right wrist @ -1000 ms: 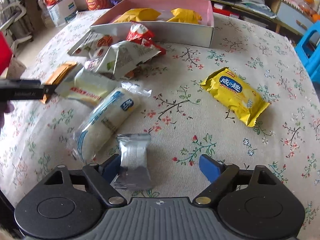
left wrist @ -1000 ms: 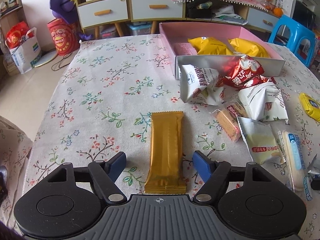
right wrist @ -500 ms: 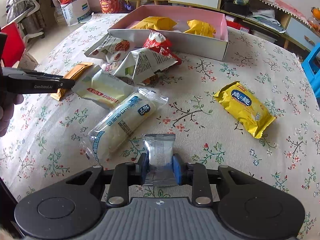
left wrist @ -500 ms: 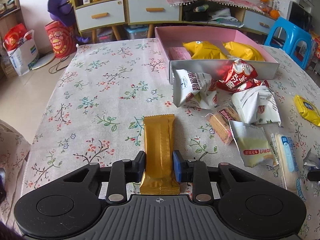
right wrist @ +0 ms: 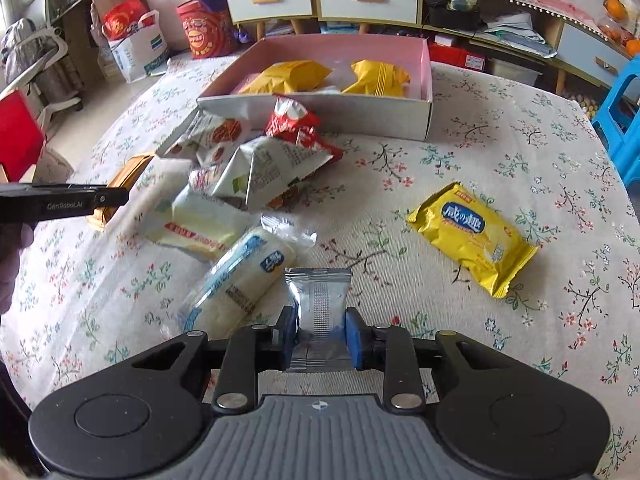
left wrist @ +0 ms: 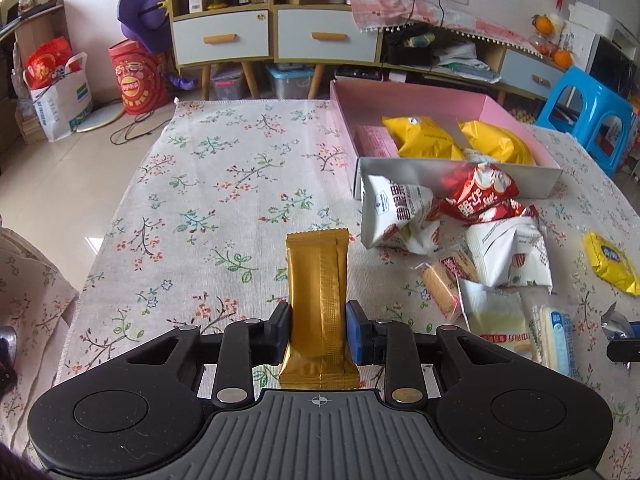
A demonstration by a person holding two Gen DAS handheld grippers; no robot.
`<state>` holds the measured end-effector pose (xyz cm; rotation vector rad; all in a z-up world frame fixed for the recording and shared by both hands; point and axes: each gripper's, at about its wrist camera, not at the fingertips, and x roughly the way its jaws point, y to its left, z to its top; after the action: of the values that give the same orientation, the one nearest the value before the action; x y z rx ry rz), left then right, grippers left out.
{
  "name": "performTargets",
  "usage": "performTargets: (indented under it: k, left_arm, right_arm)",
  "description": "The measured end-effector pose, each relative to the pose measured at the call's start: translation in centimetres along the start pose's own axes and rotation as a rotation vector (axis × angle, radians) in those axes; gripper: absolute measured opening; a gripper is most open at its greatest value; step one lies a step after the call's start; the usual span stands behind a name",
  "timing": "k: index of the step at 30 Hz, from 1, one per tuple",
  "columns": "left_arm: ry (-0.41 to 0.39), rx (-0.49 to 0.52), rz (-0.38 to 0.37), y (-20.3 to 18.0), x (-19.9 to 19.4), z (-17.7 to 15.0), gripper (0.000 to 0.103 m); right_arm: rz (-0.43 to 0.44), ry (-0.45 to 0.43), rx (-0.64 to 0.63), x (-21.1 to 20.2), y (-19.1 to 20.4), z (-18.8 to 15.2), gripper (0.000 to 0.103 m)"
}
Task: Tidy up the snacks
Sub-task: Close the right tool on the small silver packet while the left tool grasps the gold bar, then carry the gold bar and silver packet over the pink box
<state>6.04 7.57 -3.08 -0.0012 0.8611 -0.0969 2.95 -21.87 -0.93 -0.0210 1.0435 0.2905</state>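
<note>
My left gripper (left wrist: 318, 330) is shut on a long gold snack bar (left wrist: 318, 280), whose far end sticks out over the floral tablecloth. My right gripper (right wrist: 320, 334) is shut on a small silver foil packet (right wrist: 320, 304). A pink open box (left wrist: 492, 106) at the back right of the table holds yellow packets (left wrist: 424, 136). Loose snacks lie before it: white and red bags (right wrist: 280, 160), a white and blue roll (right wrist: 244, 276), a yellow packet (right wrist: 472, 236). The left gripper (right wrist: 60, 202) also shows at the left edge of the right wrist view.
The table's left and near edges drop off to a tiled floor (left wrist: 52, 184). Behind the table stand drawers (left wrist: 276, 36) and a blue stool (left wrist: 592, 120). Bare tablecloth (left wrist: 224, 200) lies left of the snack pile.
Both grippers went from open to shut: the left closed on the gold bar, the right on the silver packet. Both views have tipped up a little, showing more of the room.
</note>
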Motion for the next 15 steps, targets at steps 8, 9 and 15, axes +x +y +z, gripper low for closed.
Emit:
performTargets:
  k: [8,9,15]
  left_arm:
    - [-0.031,-0.033,-0.009,-0.1,-0.4,1.2,0.026]
    - [-0.031,-0.041,-0.012,-0.1,-0.5,1.4,0.026]
    - [-0.031,-0.068,-0.038,-0.4,-0.4,2.4,0.026]
  right_arm:
    - [0.005,-0.042,0.036,-0.3,-0.4,2.2,0.016]
    - [0.006,-0.050,0.040,-0.4,-0.4,2.5,0.016]
    - [0.018,-0.087,0.046,-0.4,-0.5,4.8,0.016]
